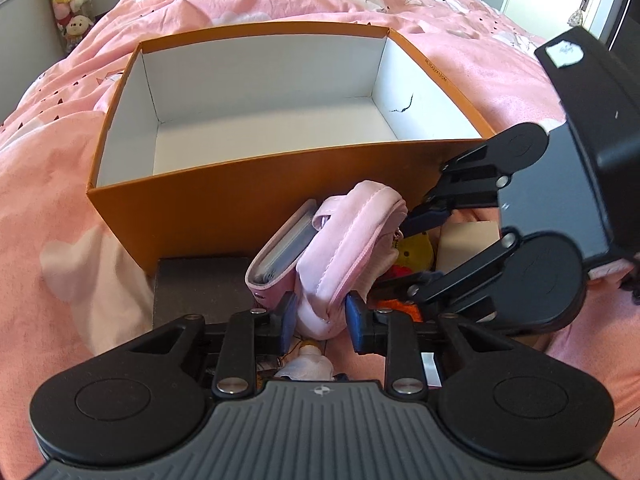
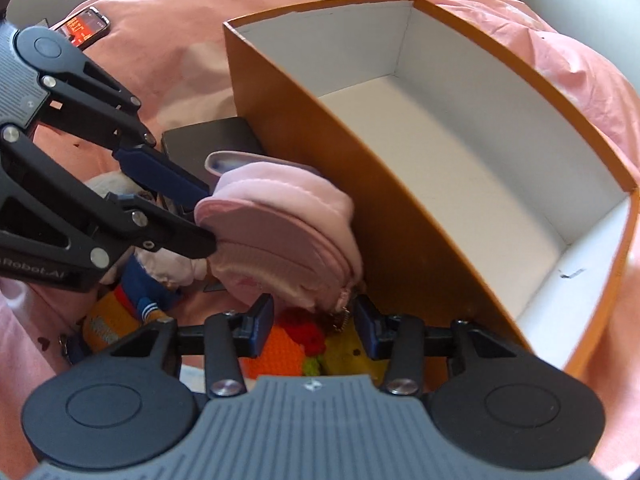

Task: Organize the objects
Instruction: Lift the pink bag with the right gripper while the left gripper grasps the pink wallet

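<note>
left wrist view: the left gripper (image 1: 320, 320) is squeezing the lower end of a soft pink pouch (image 1: 344, 240), fingers (image 1: 289, 316) narrowed onto the fabric, and it is being held up just in front of the orange box (image 1: 240, 200), seemingly so it can go over the near wall. the box is sitting open on the pink bed (image 1: 60, 200), its white inside bare, so nothing looks sorted into it yet. the right gripper (image 1: 404, 248) is reaching in from the side beside the pouch; in its own view the fingers (image 2: 262, 318) are standing apart with nothing pinched, hovering over a knitted toy (image 2: 296, 344) in orange, red and yellow. a dark flat pad (image 1: 200, 284) is lying against the box. writing: part of a logo, "robot.ai", is showing on the left gripper's side, and small print on the box rim is too tiny to read. a phone (image 2: 84, 26) with a lit screen is lying on the bed.
</note>
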A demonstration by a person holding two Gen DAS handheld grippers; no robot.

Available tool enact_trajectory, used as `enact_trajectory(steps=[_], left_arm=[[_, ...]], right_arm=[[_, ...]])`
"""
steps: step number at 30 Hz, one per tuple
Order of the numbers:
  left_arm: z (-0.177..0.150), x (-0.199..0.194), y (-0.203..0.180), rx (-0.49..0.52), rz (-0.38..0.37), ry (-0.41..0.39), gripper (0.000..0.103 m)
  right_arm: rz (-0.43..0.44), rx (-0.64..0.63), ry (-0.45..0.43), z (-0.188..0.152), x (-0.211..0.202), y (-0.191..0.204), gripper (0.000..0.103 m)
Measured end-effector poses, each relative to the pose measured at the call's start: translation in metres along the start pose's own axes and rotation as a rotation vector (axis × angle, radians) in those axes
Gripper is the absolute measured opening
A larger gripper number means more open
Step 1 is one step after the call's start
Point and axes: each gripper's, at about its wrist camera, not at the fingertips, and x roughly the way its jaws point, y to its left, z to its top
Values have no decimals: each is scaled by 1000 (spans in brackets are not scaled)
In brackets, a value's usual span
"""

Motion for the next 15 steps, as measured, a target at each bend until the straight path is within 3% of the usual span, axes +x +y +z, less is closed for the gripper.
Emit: enact_trajectory(steps=[5, 6, 8, 15], left_arm=[[-5, -5, 7, -11, 20, -2, 46], [-6, -5, 8, -5, 25, -4, 49], [-7, -6, 10, 24, 51, -10, 49], [-5, -3, 5, 189, 132, -49, 54]], right_arm=[[-20, -9, -37, 2, 8, 10, 46], [-26, 4, -42, 2, 7, 9, 43], [-39, 38, -46, 3, 4, 5, 25], [-83, 128, -80, 2, -31, 7, 16]])
